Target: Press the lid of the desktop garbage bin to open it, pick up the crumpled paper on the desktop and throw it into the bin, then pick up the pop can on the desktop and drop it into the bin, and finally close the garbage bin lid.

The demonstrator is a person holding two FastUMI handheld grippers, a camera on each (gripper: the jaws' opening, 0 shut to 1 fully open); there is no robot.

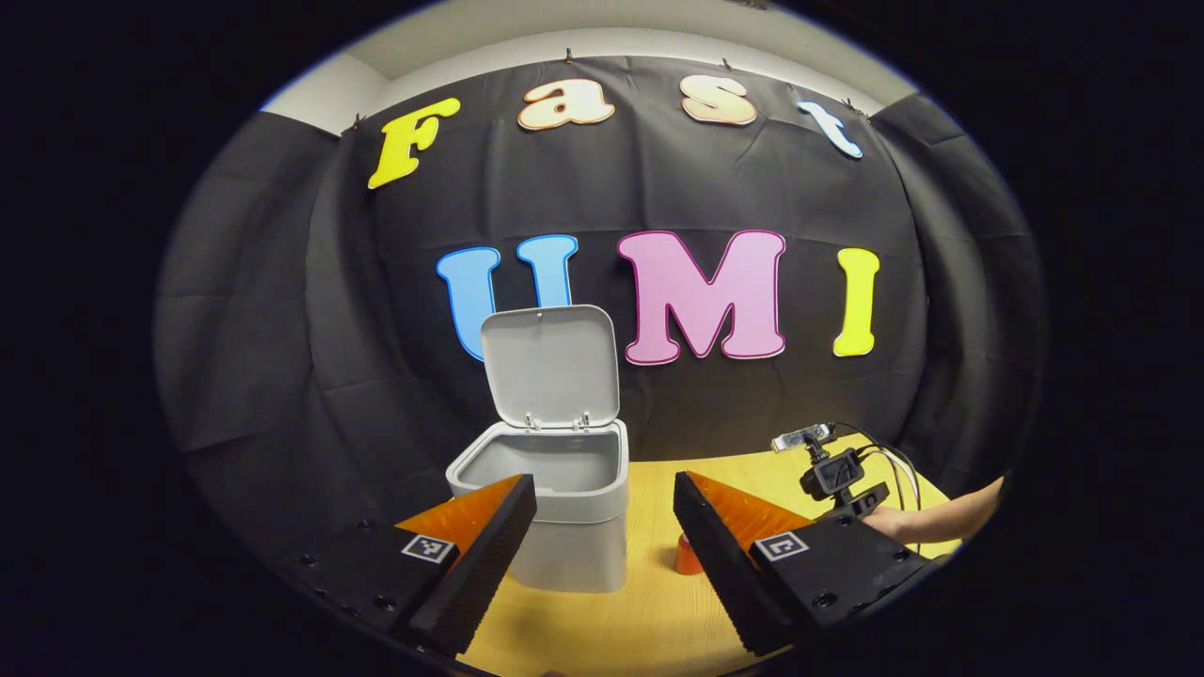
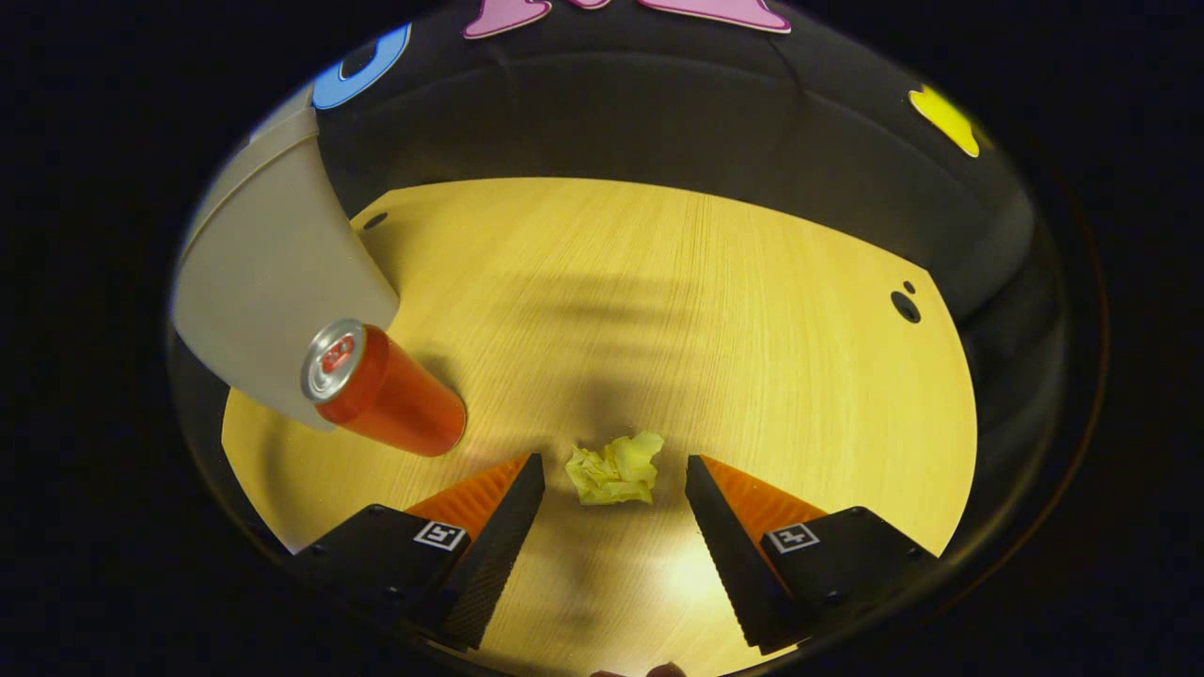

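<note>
The grey garbage bin (image 1: 564,508) stands on the yellow wooden desktop (image 1: 649,602) with its lid (image 1: 550,367) raised upright. My left gripper (image 1: 605,484) hovers open just in front of the bin, nothing between its fingers. A red pop can (image 1: 688,557) peeks out behind its right finger. In the right gripper view the can (image 2: 381,390) stands beside the bin's grey wall (image 2: 273,301). The crumpled yellow paper (image 2: 616,467) lies on the desktop (image 2: 658,301), right between the fingertips of my open right gripper (image 2: 614,463), which points down over it. Neither finger touches the paper.
In the left gripper view the other gripper's black camera unit with cables (image 1: 837,475) and a person's hand (image 1: 941,517) sit at the right over the desktop. Black cloth walls close the booth behind. Small holes (image 2: 905,305) mark the desktop's right edge.
</note>
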